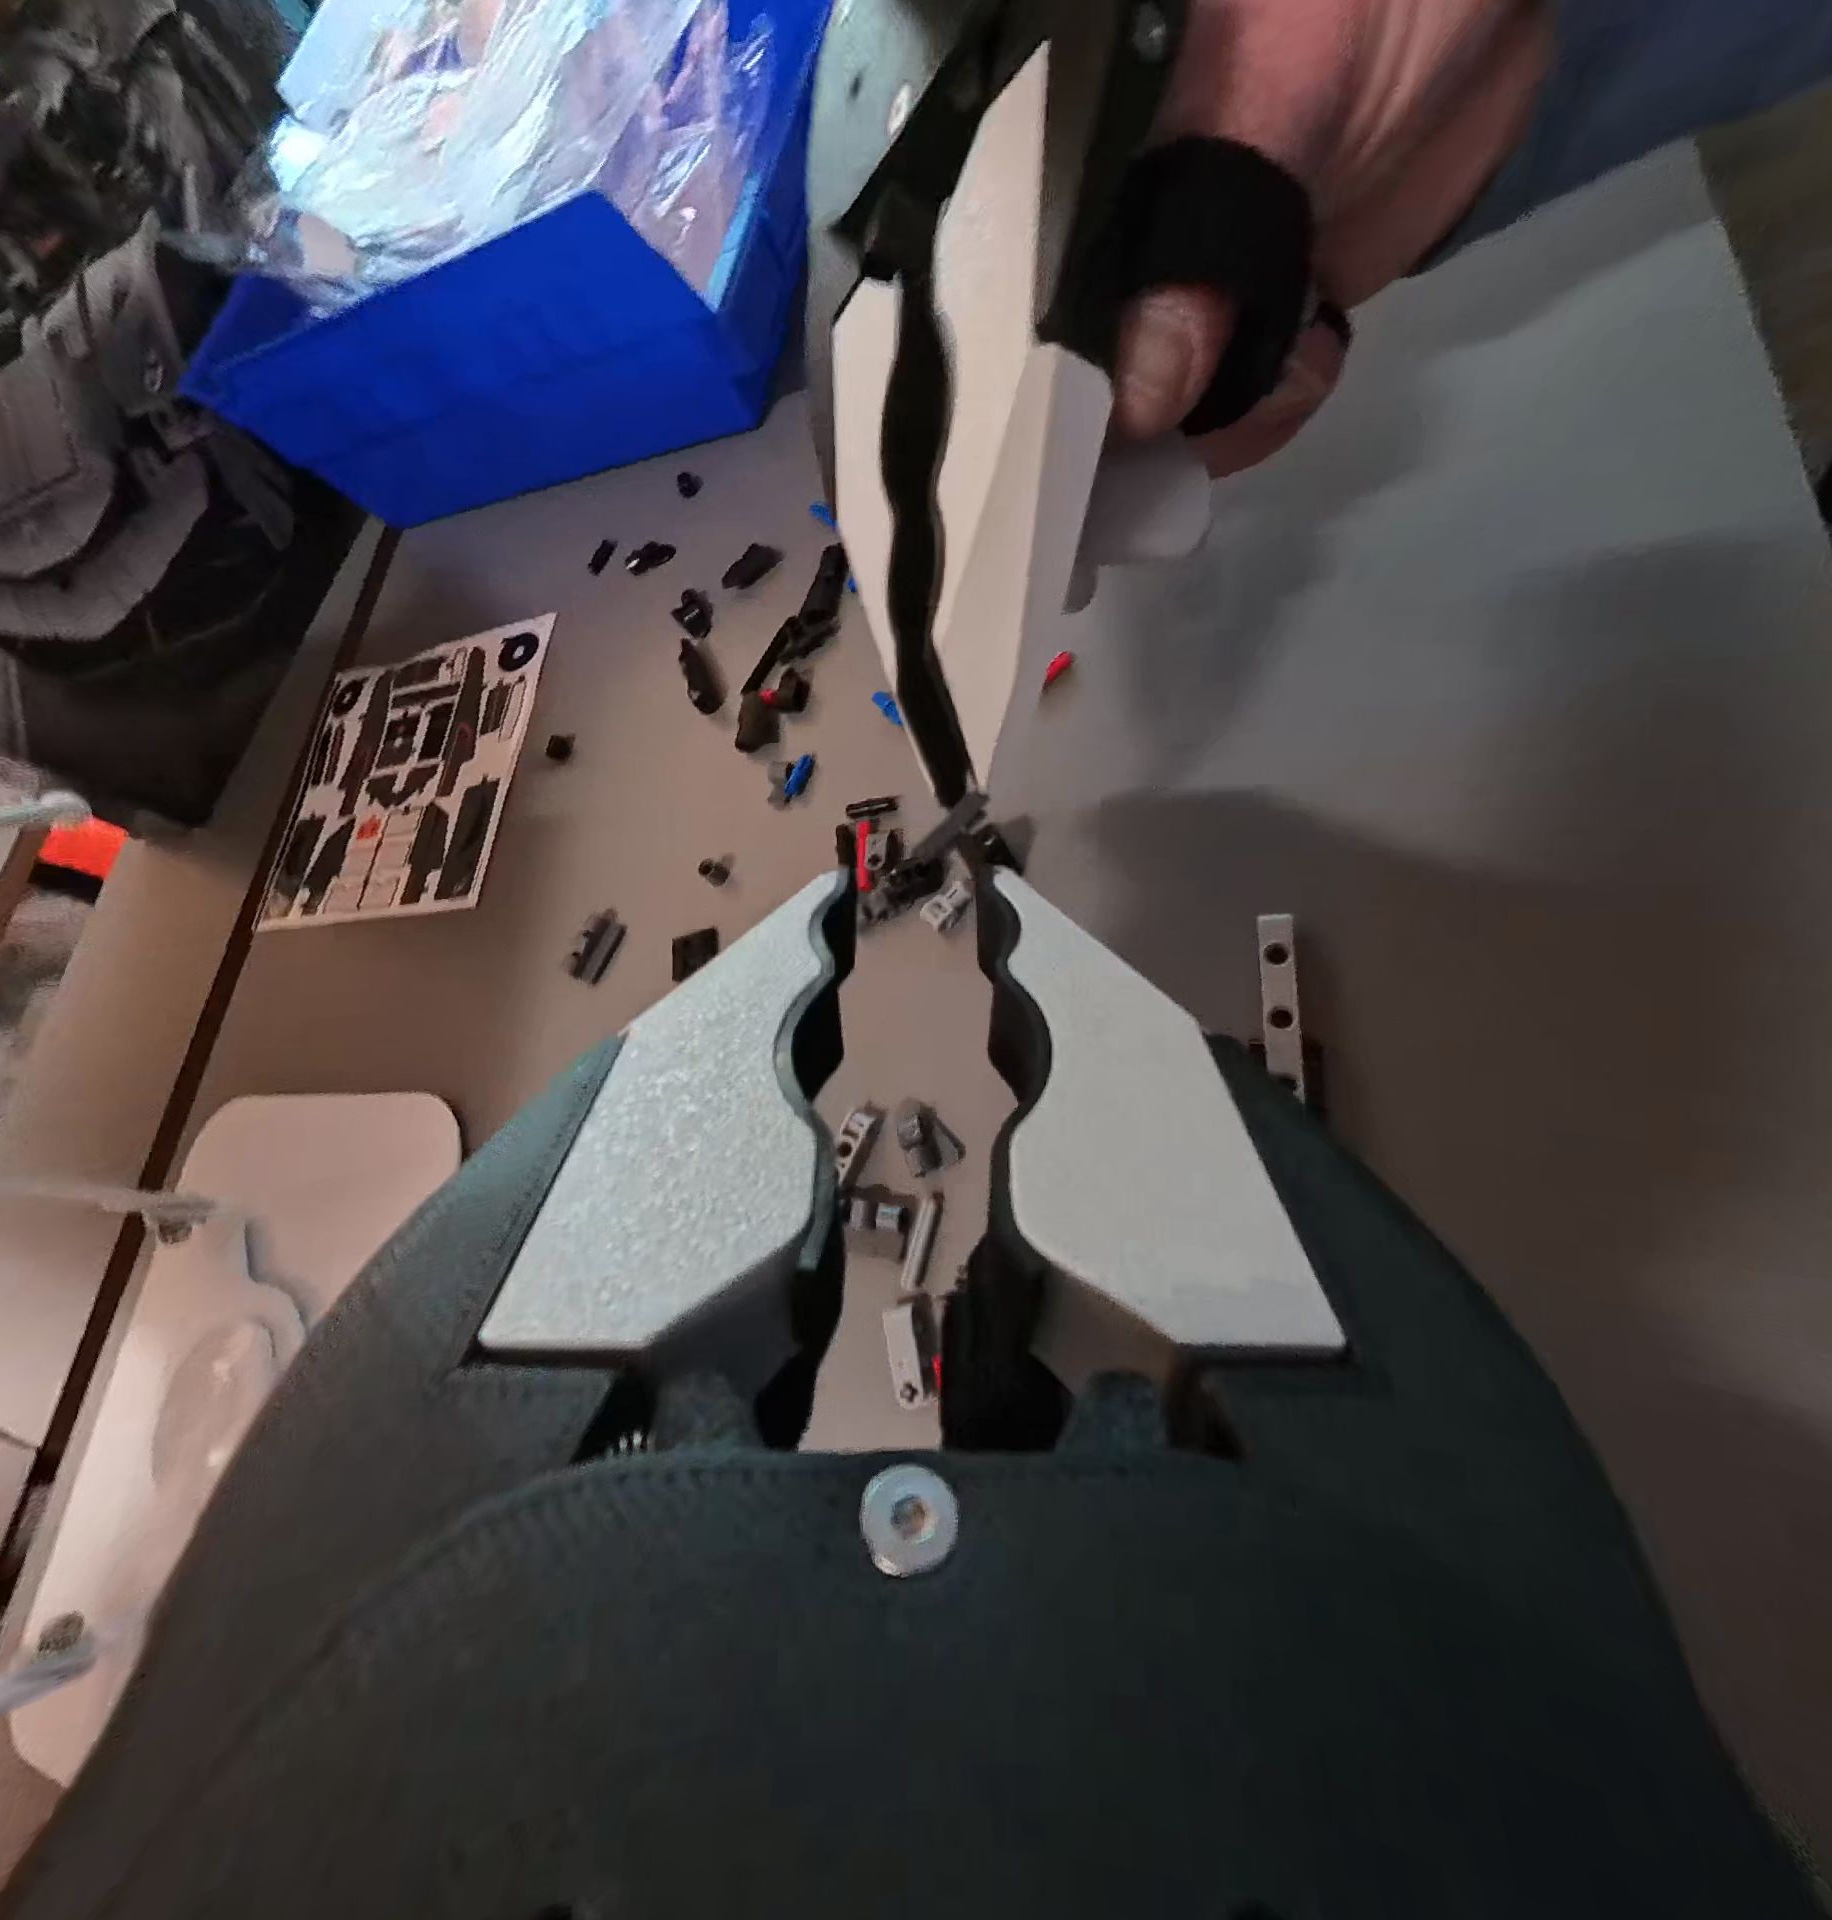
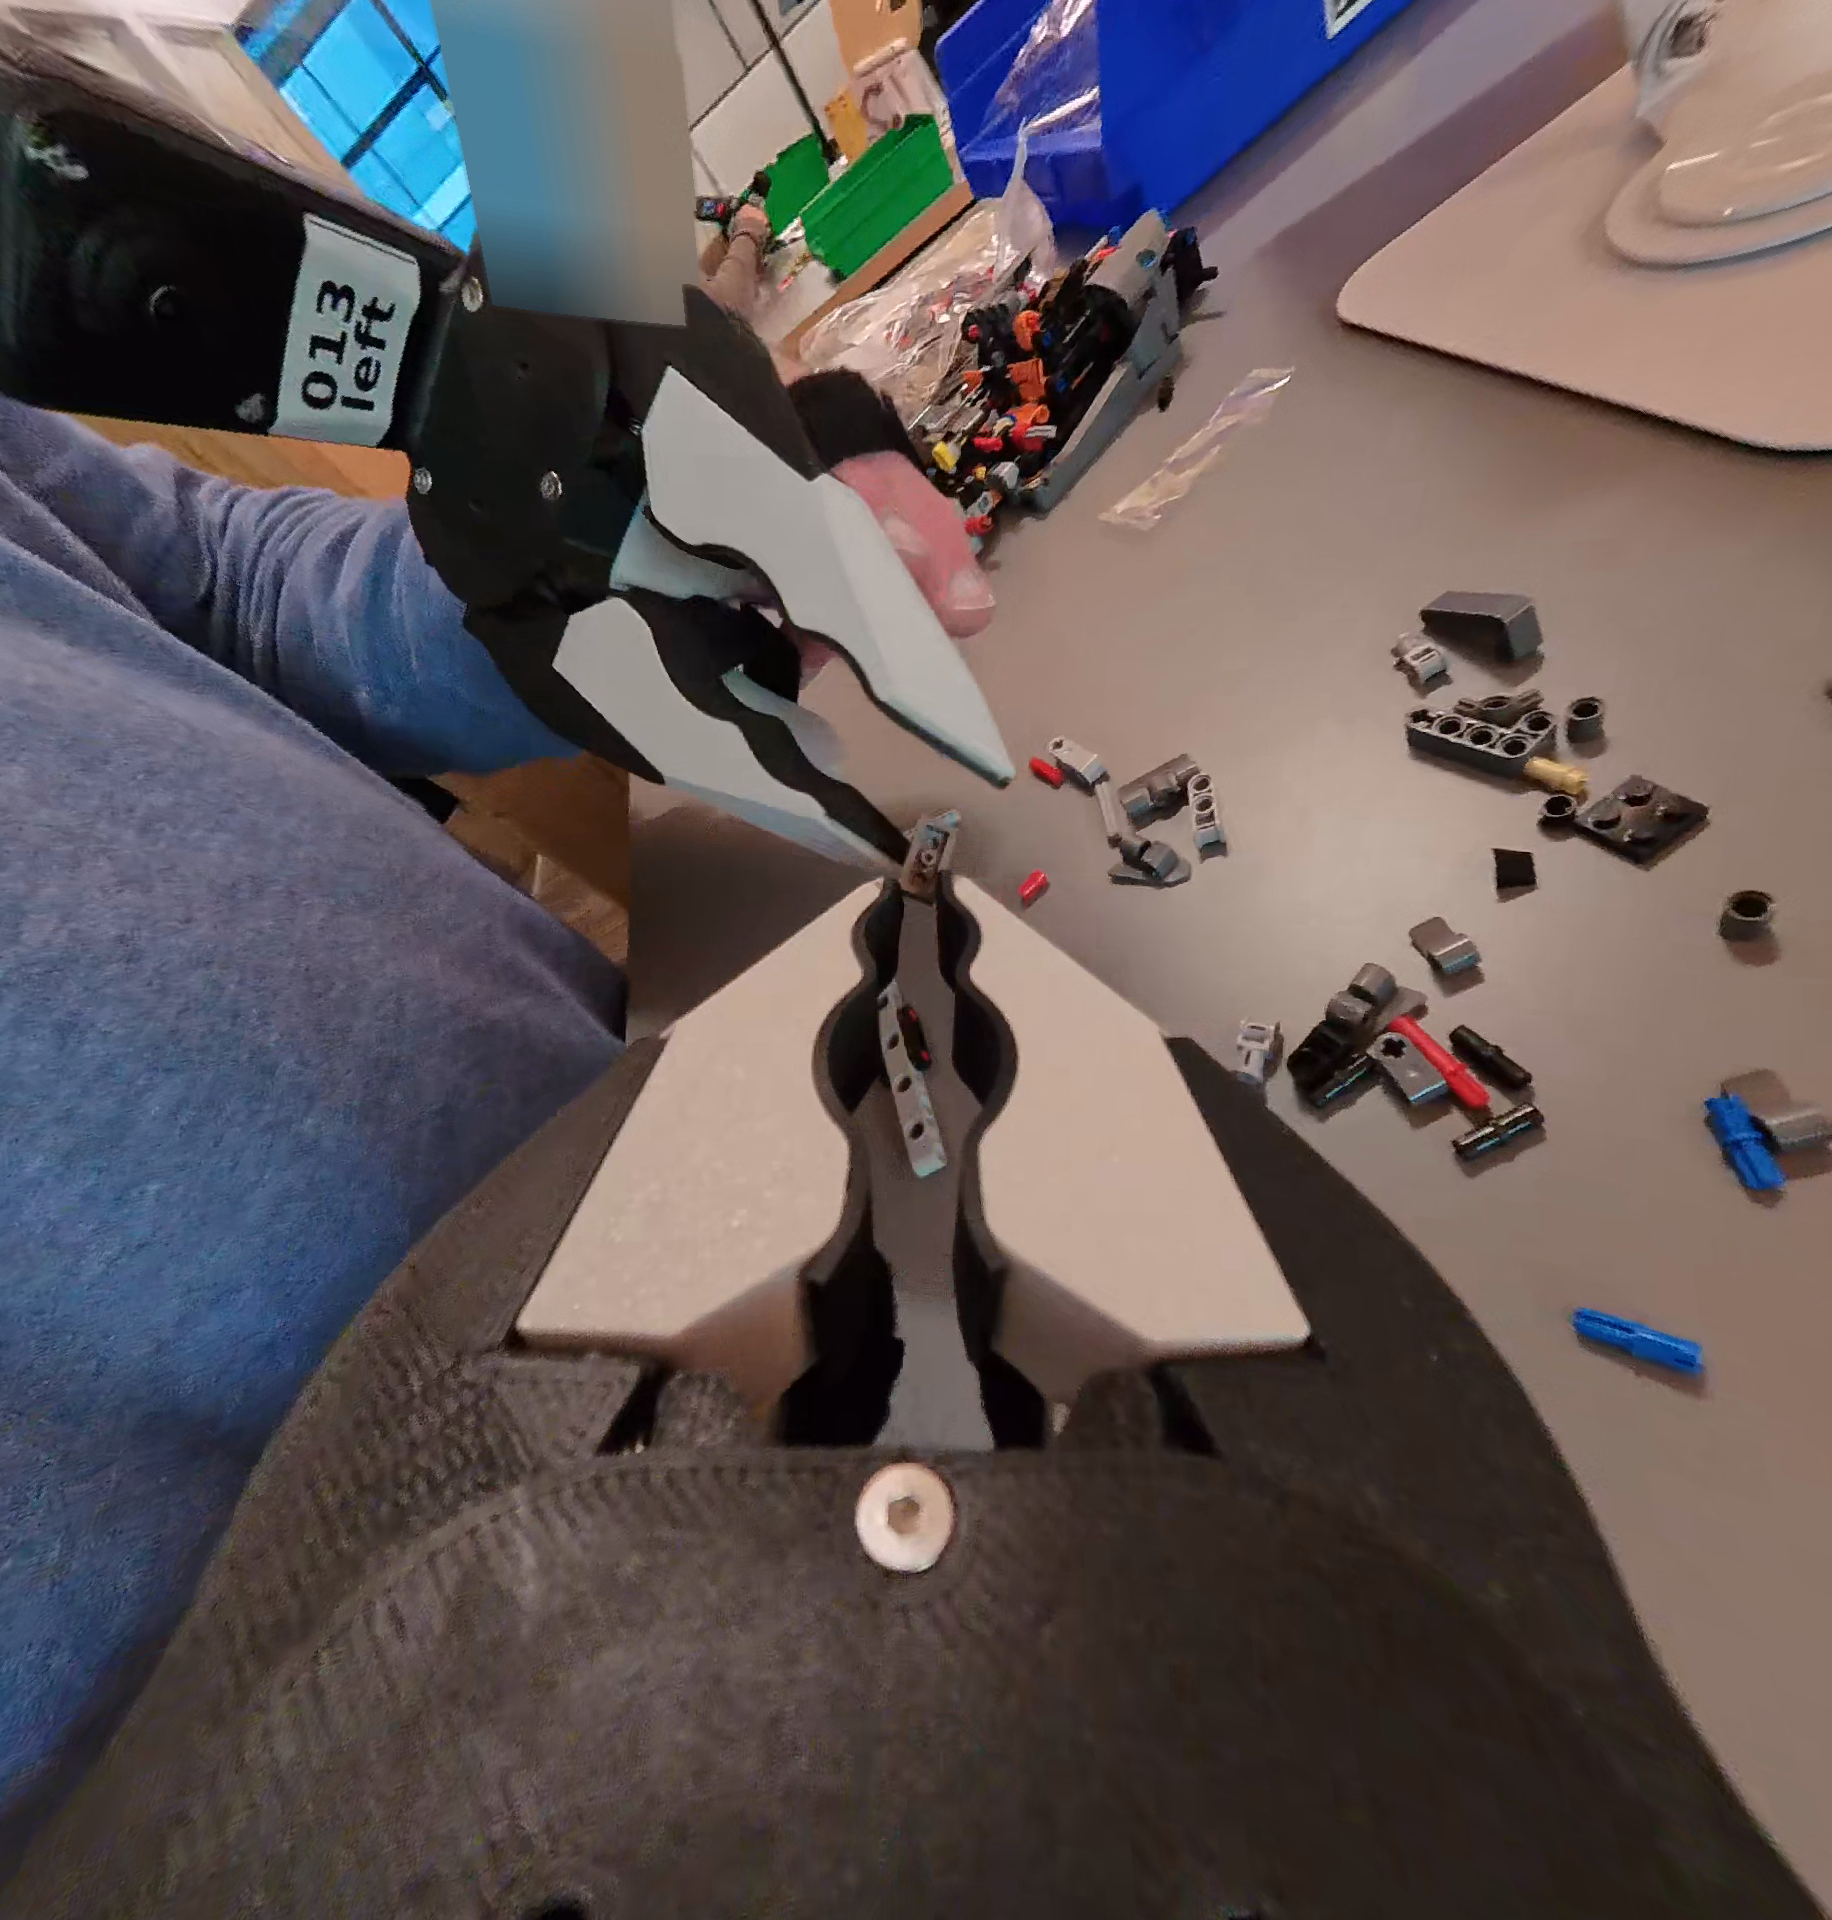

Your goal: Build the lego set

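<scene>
My right gripper (image 2: 920, 885) is shut on a small grey lego piece (image 2: 930, 844) that sticks out past its tips. In the left wrist view it comes down from above (image 1: 956, 795) with the same piece (image 1: 951, 823). My left gripper (image 1: 917, 891) is open, and its tips sit just below that piece. In the right wrist view the left gripper (image 2: 948, 810) reaches in from the upper left, and its lower fingertip (image 2: 870, 836) touches the piece. A grey beam with holes (image 2: 912, 1091) shows through the gap between my right fingers.
Loose black, grey, red and blue lego parts lie on the grey table (image 2: 1307, 582), among them a black beam (image 2: 1478, 732) and blue pins (image 2: 1637, 1340). A sticker sheet (image 1: 413, 769), a blue bin (image 1: 496, 395), a part-built model (image 2: 1078, 353) and a white pad (image 2: 1618, 312) stand around.
</scene>
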`<action>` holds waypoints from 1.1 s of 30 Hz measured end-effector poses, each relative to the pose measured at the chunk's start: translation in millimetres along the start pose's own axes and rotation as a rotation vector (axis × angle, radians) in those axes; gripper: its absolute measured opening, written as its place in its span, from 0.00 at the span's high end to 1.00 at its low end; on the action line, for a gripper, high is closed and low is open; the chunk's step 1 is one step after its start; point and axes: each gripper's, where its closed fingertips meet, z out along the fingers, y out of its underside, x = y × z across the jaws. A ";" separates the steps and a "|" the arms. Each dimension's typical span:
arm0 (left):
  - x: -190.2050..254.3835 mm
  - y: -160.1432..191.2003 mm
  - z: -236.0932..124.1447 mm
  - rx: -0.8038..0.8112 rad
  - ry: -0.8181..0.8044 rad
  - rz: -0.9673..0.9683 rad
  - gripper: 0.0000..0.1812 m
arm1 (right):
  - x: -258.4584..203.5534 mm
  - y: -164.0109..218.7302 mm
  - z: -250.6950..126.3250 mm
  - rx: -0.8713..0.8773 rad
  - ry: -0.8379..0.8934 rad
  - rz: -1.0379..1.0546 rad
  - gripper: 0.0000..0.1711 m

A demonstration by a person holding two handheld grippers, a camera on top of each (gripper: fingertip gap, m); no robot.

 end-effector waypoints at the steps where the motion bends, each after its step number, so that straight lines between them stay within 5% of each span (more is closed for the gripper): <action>1: 2.1 -3.1 0.4 0.007 0.011 0.019 0.90 | -1.3 1.3 0.6 -0.012 -0.015 0.004 0.98; 8: 15.5 -5.9 2.6 0.004 0.071 0.071 0.97 | -3.0 4.6 2.1 -0.062 -0.074 0.030 0.98; 14: 18.8 -2.8 3.2 0.004 0.175 -0.103 0.98 | 0.5 -3.6 -1.9 -0.028 -0.024 -0.027 0.96; 23: 26.0 -30.6 -20.1 0.186 0.751 -0.742 0.98 | -21.1 -4.7 -5.7 -0.315 0.260 -0.930 0.94; 33: 52.6 -48.4 -35.9 0.149 1.146 -0.820 0.98 | -43.9 3.3 -5.6 -0.431 0.132 -1.131 0.93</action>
